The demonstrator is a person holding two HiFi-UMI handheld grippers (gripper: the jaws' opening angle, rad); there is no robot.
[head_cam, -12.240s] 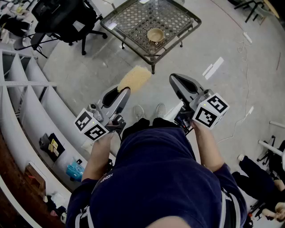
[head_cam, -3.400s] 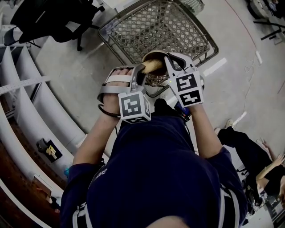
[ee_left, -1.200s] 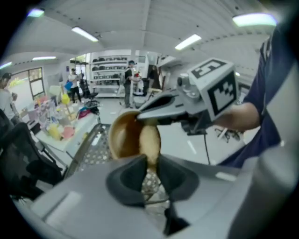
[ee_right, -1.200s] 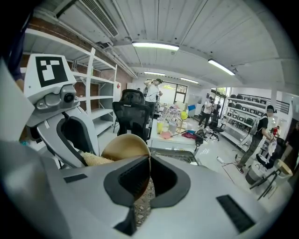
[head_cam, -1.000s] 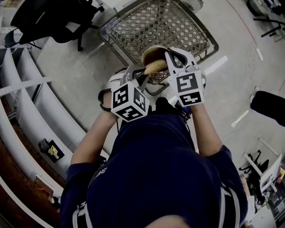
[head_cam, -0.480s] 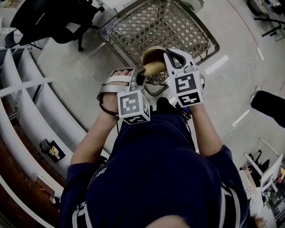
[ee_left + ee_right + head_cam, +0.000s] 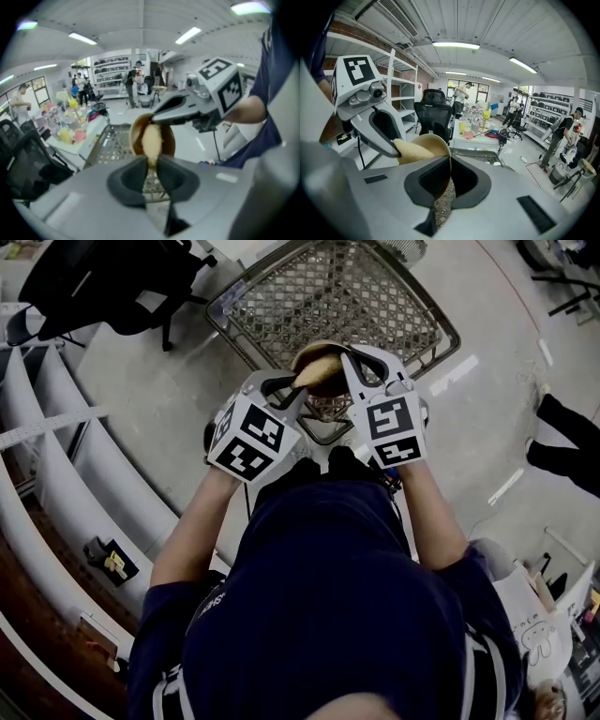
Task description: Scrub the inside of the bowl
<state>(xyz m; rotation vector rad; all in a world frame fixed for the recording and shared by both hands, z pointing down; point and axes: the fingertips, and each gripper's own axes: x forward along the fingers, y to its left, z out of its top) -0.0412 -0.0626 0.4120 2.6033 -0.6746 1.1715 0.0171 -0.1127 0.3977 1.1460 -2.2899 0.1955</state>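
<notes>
A brown bowl (image 7: 326,360) hangs tilted above the near corner of the mesh table, with my right gripper (image 7: 349,358) shut on its rim. In the right gripper view the bowl's rim (image 7: 436,139) runs down between the jaws. My left gripper (image 7: 296,390) is shut on a yellow sponge (image 7: 309,373), which presses into the bowl's hollow. In the left gripper view the sponge (image 7: 151,140) stands out from the left gripper (image 7: 151,161) against the bowl's inner wall (image 7: 168,140). The right gripper view shows the sponge (image 7: 411,151) at the bowl's left side.
A metal mesh table (image 7: 281,296) stands below the bowl. A black office chair (image 7: 103,277) is at the far left and white shelving (image 7: 56,474) runs along the left. A person's legs (image 7: 562,437) show at the right. Several people stand far off in the room.
My left gripper has twisted, its marker cube swinging left, and the sponge has shifted inside the bowl. The right gripper and bowl have hardly moved. Long before, the bowl stood on the table.
</notes>
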